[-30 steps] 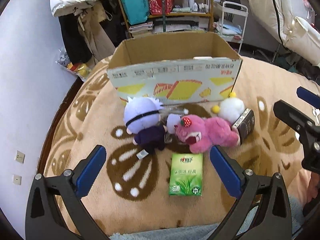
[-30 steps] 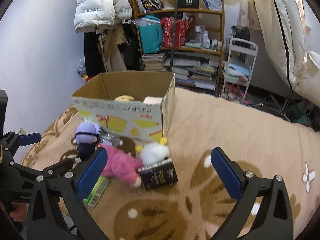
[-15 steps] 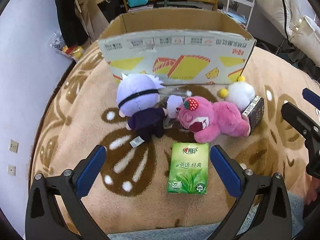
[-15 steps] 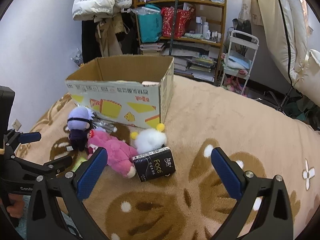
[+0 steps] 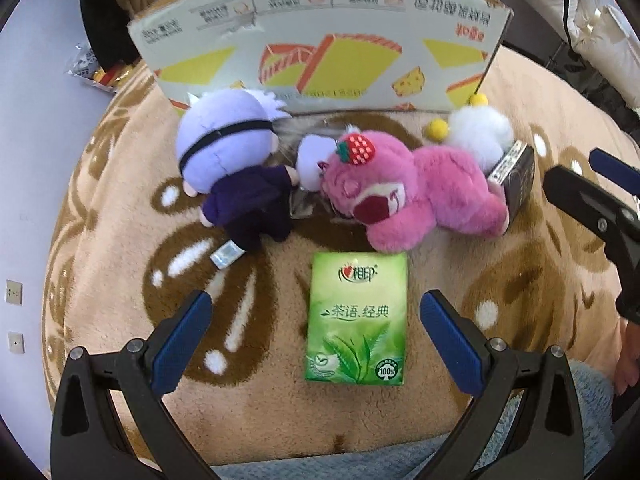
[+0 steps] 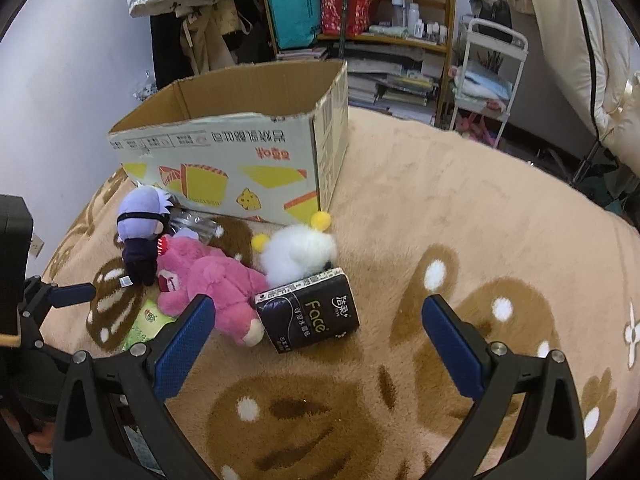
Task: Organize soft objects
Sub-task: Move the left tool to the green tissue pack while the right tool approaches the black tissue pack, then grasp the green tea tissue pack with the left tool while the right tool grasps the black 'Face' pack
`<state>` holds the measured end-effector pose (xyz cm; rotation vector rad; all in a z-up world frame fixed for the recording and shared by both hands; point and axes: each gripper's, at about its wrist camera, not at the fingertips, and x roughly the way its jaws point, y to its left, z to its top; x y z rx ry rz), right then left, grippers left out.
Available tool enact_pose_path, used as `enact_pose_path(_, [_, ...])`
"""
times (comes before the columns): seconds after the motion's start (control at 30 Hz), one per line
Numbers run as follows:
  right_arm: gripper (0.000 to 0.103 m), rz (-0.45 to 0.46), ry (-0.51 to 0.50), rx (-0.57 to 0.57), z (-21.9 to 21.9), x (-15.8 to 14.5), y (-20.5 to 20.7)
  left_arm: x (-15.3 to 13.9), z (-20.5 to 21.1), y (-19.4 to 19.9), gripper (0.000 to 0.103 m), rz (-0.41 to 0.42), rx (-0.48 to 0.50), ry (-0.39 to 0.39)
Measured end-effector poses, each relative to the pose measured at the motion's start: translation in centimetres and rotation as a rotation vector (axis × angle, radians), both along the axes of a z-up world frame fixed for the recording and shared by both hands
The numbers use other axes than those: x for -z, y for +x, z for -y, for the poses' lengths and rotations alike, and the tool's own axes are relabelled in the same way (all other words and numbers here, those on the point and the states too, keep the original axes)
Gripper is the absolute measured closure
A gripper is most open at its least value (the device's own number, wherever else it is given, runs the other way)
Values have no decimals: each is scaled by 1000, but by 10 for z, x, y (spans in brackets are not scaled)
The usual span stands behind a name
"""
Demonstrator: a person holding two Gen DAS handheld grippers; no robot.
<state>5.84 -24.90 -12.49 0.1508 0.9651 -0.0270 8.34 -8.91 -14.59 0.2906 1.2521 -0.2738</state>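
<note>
A green tissue pack [image 5: 356, 318] lies flat on the beige blanket between the fingers of my open left gripper [image 5: 316, 338]. Behind it lie a pink plush bear [image 5: 412, 196], a purple-haired doll [image 5: 236, 168], a white fluffy toy [image 5: 478, 130] and a black tissue pack [image 5: 516, 170], all in front of an open cardboard box [image 5: 320, 60]. My right gripper [image 6: 318, 342] is open and empty, just in front of the black tissue pack [image 6: 310, 314] and the pink bear [image 6: 216, 280]. The box [image 6: 240, 152] stands behind them.
The brown-patterned blanket [image 6: 460, 220] stretches to the right. A shelf with books and bags [image 6: 360, 20] and a white cart [image 6: 488, 68] stand behind the box. A wall [image 5: 24, 200] runs along the left. A clear wrapper [image 5: 304, 128] lies between the toys.
My left gripper has moved forward and down, so the green tissue pack now sits between its fingers. My right gripper has come closer to the black tissue pack.
</note>
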Motion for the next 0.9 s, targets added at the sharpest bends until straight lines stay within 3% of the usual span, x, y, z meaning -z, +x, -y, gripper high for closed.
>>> enact_pose_path(0.27, [0, -108, 23, -5, 0, 26, 16, 20, 2, 3, 3, -55, -3, 25])
enact_pose_path(0.5, [4, -163, 67, 22, 9, 43, 23, 23, -1, 3, 47, -88, 5, -18])
enact_pose_path(0.6, [6, -165, 97, 21, 13, 46, 25, 21, -1, 3, 48, -88, -1, -21])
enact_pose_path(0.77, [17, -165, 137, 17, 16, 53, 31, 22, -6, 4, 48, -89, -2, -21])
enact_pose_path(0.83, [27, -154, 146, 21, 19, 53, 32, 21, -6, 3, 48, -83, -1, -12])
enact_pose_path(0.9, [28, -146, 156, 23, 20, 52, 32, 21, -4, 2, 48, -81, -1, -7])
